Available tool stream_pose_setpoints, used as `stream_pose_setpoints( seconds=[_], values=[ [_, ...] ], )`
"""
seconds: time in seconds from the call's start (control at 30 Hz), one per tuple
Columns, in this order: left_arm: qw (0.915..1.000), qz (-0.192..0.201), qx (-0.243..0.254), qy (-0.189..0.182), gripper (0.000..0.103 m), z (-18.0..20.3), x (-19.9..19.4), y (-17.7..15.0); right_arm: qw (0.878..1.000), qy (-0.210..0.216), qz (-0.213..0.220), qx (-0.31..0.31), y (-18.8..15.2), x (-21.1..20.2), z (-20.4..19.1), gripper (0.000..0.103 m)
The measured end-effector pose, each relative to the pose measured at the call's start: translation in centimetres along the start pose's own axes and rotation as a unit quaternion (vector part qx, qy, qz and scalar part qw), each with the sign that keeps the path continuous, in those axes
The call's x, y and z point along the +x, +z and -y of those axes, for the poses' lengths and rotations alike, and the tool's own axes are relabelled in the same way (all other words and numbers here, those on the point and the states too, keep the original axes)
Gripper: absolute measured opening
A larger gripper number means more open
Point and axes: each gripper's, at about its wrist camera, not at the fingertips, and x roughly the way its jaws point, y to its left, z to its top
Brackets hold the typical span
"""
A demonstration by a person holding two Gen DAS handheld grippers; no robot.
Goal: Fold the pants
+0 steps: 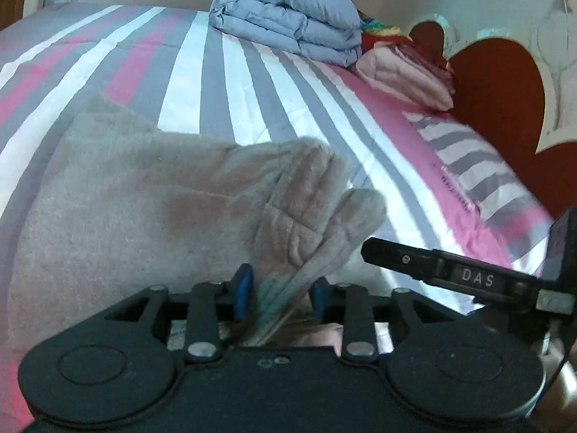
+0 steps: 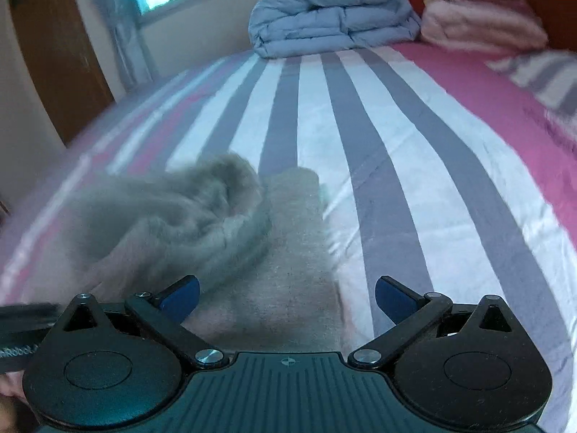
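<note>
One pair of grey-beige fleece pants [image 1: 144,195] lies on the bed, toward its near edge, partly folded, with a bunched, ribbed end raised off the flat layer beneath. The plush fabric looks soft, light and floppy, so it will likely sag and slide out of line when lifted; the thicker ribbed band or a stacked edge seems the firmest place to take hold.

The left gripper [image 1: 281,294] has its blue-padded fingers drawn close on a fold of that raised end, pinching several layers. The right gripper [image 2: 286,297] hovers over the flat part of the pants with its fingers spread wide and nothing between them.

The bed's pink, grey and white striped sheet [image 2: 360,137] spreads out beyond the pants. At the far edge sits one folded pale blue quilted duvet [image 2: 331,14]. Just beside it, toward the far right corner, lies one folded pale pink blanket [image 2: 479,25], with a small multicoloured cloth [image 1: 382,29] behind it. One grey-and-white striped pillow [image 1: 476,166] rests along the right edge, against a dark red heart-shaped headboard [image 1: 505,93].
</note>
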Motion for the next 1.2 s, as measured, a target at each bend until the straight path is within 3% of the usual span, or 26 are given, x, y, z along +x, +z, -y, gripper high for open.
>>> stream_pose_setpoints(
  seconds=[0.1,0.2,0.3,0.37,0.43,0.57,0.63,0.7,0.77,0.87,0.97,1.03,1.13,1.2],
  values=[
    [1.0,0.0,-0.002,-0.003,0.027,-0.5,-1.7,0.4,0.998,0.053,-0.001,0.033,0.7,-0.6,0.2,0.103],
    [0.9999,0.006,0.014,-0.004,0.039,-0.6,-2.1,-0.4,0.991,0.111,-0.02,0.078,1.4,-0.6,0.3,0.103],
    [0.9997,0.022,-0.001,0.0,0.039,-1.2,-3.5,-0.6,0.985,0.13,-0.048,0.103,1.5,-0.5,0.2,0.103],
    [0.9989,0.041,-0.021,0.001,0.04,-1.8,-4.4,-0.2,0.983,0.135,-0.053,0.109,1.8,-0.7,0.0,0.103],
    [0.9983,0.048,-0.028,0.02,0.051,-2.5,-4.5,0.4,0.983,0.135,-0.054,0.107,2.0,-1.1,-0.3,0.103],
    [0.9953,0.057,-0.044,0.064,0.055,-4.1,-3.9,0.8,0.988,0.075,-0.091,0.102,1.4,0.6,-0.8,0.103],
    [0.994,0.05,-0.057,0.078,0.057,-5.2,-3.2,0.5,0.986,0.081,-0.091,0.111,1.0,1.0,-1.1,0.102],
    [0.9941,0.032,-0.072,0.074,0.057,-6.0,-2.3,0.1,0.985,0.091,-0.09,0.118,0.5,1.1,-1.8,0.09],
    [0.9942,0.024,-0.073,0.075,0.057,-6.3,-1.6,-0.4,0.98,0.096,-0.107,0.139,0.2,2.2,-2.1,0.061],
    [0.9942,0.028,-0.066,0.08,0.057,-6.2,-1.1,-0.7,0.982,0.088,-0.095,0.134,-0.1,2.7,-2.8,0.046],
    [0.9948,0.042,-0.065,0.067,0.057,-5.7,-2.0,-0.7,0.996,0.068,-0.032,0.048,0.1,0.4,-5.6,0.041],
    [0.9951,0.05,-0.064,0.056,0.061,-5.2,-2.3,-0.2,0.997,0.064,0.023,-0.026,0.9,-1.8,-7.7,0.04],
    [0.9951,0.047,-0.072,0.049,0.069,-4.9,-1.8,0.2,0.996,0.073,0.043,-0.041,2.1,-3.6,-7.1,0.041],
    [0.9951,0.024,-0.076,0.059,0.068,-5.0,-0.4,-0.3,0.997,0.057,0.028,-0.031,2.1,-3.3,-5.1,0.041]
  ],
)
